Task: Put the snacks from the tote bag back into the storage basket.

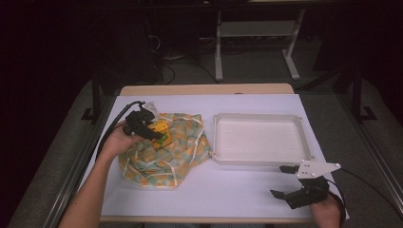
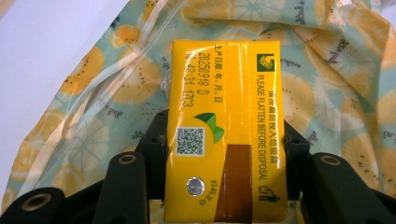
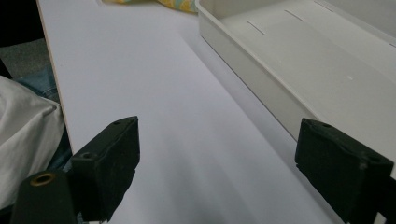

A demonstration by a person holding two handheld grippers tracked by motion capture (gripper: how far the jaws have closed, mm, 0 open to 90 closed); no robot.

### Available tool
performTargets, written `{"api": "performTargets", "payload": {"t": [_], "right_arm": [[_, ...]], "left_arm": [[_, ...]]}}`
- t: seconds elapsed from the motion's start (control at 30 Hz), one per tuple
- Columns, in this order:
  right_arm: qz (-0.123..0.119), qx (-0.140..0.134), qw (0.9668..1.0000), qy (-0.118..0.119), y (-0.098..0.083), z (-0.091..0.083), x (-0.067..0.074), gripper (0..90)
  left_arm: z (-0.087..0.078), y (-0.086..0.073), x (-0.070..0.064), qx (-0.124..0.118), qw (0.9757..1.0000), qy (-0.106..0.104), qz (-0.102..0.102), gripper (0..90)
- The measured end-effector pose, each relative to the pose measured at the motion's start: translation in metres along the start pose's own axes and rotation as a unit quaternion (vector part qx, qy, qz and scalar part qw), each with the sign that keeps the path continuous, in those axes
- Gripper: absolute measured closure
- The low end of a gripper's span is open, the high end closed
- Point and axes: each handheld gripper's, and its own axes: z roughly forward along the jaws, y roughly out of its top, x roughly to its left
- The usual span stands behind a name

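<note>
A yellow drink carton (image 2: pixel 224 135) is clamped between the black jaws of the left gripper (image 2: pixel 224 186), its glossy printed face turned up, a foil-sealed straw hole near its lower end. In the high view the left gripper (image 1: pixel 151 130) and carton (image 1: pixel 160 133) are seen over a crumpled cloth bag (image 1: pixel 178 152) printed with orange slices on pale green, which lies on the left half of the white table (image 1: pixel 228 190). A shallow white rectangular tray (image 1: pixel 261 137), smooth and hard-edged with rounded corners, is set just right of the bag, a narrow strip of table between them. The right gripper (image 1: pixel 285 180) is held near the table's front right corner, just before the tray's front rim, its blocky black jaws spread wide with nothing between them. Bare white tabletop is left along the front edge between the two hands.
</note>
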Motion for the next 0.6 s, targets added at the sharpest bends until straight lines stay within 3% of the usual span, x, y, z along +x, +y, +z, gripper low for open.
{"api": "performTargets", "payload": {"t": [0.27,0.6], "right_arm": [[0.001,-0.003,1.0,-0.005,-0.001,-0.003,-0.001,13.5],[-0.002,-0.001,1.0,-0.008,-0.001,-0.002,0.0,13.5]], "left_arm": [[-0.001,0.001,0.001,0.002,1.0,-0.003,-0.003,50.8],[-0.011,0.014,-0.001,0.005,0.9999,0.005,0.008,50.8]]}}
